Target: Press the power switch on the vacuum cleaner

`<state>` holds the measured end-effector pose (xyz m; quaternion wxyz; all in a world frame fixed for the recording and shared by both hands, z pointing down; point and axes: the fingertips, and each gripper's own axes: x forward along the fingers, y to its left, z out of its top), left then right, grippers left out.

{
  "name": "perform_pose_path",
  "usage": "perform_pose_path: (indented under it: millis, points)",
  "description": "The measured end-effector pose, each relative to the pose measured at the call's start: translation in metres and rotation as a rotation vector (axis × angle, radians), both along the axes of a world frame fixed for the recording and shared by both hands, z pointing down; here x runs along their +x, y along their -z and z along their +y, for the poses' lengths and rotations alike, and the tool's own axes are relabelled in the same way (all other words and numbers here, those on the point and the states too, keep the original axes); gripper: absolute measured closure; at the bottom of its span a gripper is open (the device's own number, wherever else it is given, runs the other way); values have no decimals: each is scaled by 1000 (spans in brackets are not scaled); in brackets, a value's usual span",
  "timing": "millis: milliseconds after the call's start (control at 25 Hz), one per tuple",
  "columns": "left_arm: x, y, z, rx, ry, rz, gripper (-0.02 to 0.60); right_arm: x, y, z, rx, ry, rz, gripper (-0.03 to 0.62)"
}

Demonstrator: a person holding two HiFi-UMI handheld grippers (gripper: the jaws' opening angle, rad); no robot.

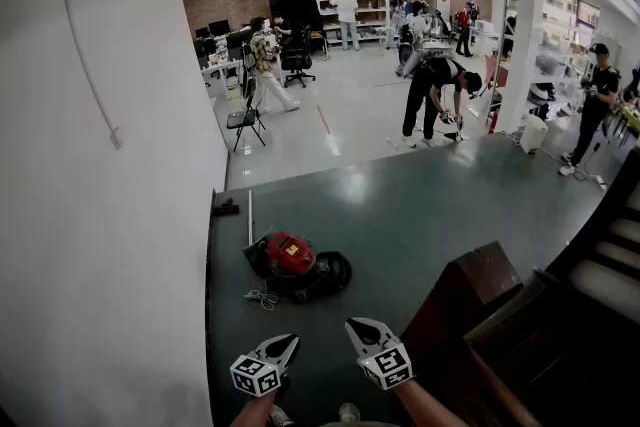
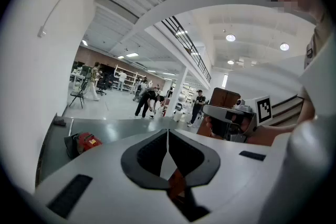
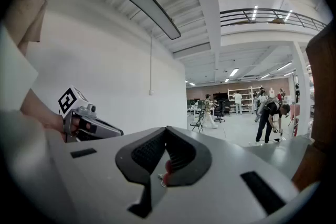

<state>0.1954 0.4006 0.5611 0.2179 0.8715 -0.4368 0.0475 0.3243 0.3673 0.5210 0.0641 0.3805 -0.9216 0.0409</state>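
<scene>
vacuum cleaner (image 1: 292, 257) red and black, on dark floor (image 1: 430, 205) by white wall (image 1: 100, 215), ahead of both grippers, well apart. left gripper (image 1: 288, 343) jaws together, empty. right gripper (image 1: 356, 326) same. switch too small to locate. suggest: move in, find switch on red top, press straight down with one closed tip, avoid loose cord (image 1: 262, 296).

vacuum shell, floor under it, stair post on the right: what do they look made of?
Vacuum cleaner: red top looks like glossy moulded plastic, catching a highlight; black base likely plastic too.
Floor: smooth dark grey-green coating, semi-gloss, reflecting light.
Stair post: brown, probably varnished wood; grain too small to tell.
</scene>
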Motion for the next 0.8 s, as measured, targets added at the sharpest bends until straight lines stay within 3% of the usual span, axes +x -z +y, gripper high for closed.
perform_pose_path:
  millis: [440, 800]
  points:
    - [6, 2, 7, 8, -9, -6, 577, -8, -2, 17, -7, 50, -28, 585]
    - [0, -1, 9, 5, -21, 6, 577, -29, -12, 25, -77, 124, -21, 583]
